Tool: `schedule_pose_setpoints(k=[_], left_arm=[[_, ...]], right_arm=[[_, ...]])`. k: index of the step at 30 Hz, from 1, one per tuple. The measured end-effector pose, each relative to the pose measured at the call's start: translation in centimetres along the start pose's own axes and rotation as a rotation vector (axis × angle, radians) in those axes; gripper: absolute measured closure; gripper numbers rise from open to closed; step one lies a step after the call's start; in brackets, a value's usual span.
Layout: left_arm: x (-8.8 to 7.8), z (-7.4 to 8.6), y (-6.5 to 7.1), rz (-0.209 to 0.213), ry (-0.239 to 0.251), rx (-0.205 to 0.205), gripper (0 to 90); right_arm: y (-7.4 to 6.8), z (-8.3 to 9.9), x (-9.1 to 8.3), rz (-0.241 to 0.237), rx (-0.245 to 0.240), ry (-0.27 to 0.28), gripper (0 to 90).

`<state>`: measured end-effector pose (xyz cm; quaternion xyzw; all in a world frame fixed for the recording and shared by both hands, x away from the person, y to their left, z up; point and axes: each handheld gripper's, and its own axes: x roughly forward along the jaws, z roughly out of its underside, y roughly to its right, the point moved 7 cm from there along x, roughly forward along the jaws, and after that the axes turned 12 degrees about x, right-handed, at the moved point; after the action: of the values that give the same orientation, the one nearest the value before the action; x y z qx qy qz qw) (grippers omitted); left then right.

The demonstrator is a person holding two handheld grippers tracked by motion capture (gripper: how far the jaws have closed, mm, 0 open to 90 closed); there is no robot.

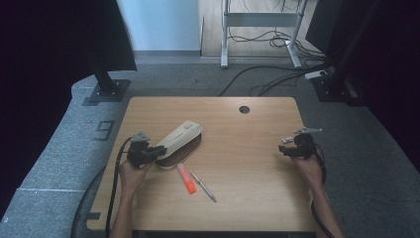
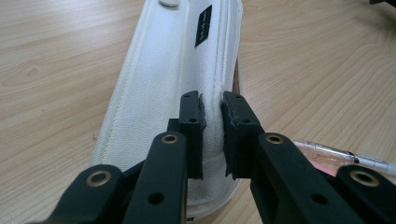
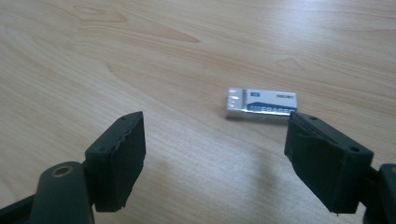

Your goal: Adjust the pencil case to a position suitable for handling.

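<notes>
Left gripper (image 1: 157, 152) is clamped on the near end of the white pencil case (image 1: 179, 136). In the left gripper view the jaws stand narrow, pads pinching the case's zipper-side fabric edge (image 2: 213, 121); the rest of the case (image 2: 173, 70) runs away from the fingers, up the middle of that view. Case sits on the left half of the wooden table (image 1: 247, 163), its far end angled toward the table's middle, flap raised off the darker base.

Right gripper (image 1: 286, 150) is near the right edge of the table, jaws wide, nothing between the pads. The eraser (image 3: 261, 103), in a blue and white sleeve, lies flat on the wood just beyond the fingertips, closer to the right-hand finger (image 3: 327, 163) in the right gripper view. Not touching either finger. In the high view the eraser (image 1: 288, 140) shows as a small pale block just ahead of that gripper.

An orange highlighter (image 1: 186, 178) and a pen (image 1: 203, 186) lie side by side on the table just in front of the case, apart from both grippers. The pen (image 2: 345, 155) also shows at the right of the left gripper view, behind the jaw.
</notes>
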<state>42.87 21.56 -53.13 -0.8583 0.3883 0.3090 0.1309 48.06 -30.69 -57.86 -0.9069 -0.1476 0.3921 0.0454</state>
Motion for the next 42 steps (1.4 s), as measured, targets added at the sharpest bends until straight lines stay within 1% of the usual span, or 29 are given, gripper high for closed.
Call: schedule_pose_setpoints(k=[4, 12, 18, 26, 33, 38, 42], left_arm=[[0.0, 0.0, 0.0, 0.002, -0.001, 0.001, 79.1], [0.1, 0.0, 0.1, 0.004, -0.003, 0.003, 78.9], [0.1, 0.0, 0.1, 0.005, -0.003, 0.003, 78.9], [0.1, 0.0, 0.1, 0.006, -0.003, 0.003, 78.9], [0.1, 0.1, 0.1, 0.007, -0.003, 0.004, 78.9], [0.1, 0.1, 0.1, 0.007, -0.004, 0.003, 78.9], [0.1, 0.1, 0.1, 0.007, -0.004, 0.005, 78.9]], right_arm=[[0.6, -0.5, 0.5, 0.007, 0.003, 0.001, 22.5], [1.1, -1.2, 1.0, 0.007, 0.006, 0.009, 25.5], [1.5, -1.6, 1.7, 0.013, 0.009, 0.006, 25.0], [2.1, -2.3, 2.0, 0.028, 0.011, 0.008, 24.5], [2.4, -2.3, 2.4, 0.033, 0.013, -0.007, 24.5], [2.8, -2.2, 2.9, 0.035, 0.025, -0.017, 24.8], [2.8, -2.1, 3.1, 0.037, 0.023, -0.027, 25.4]])
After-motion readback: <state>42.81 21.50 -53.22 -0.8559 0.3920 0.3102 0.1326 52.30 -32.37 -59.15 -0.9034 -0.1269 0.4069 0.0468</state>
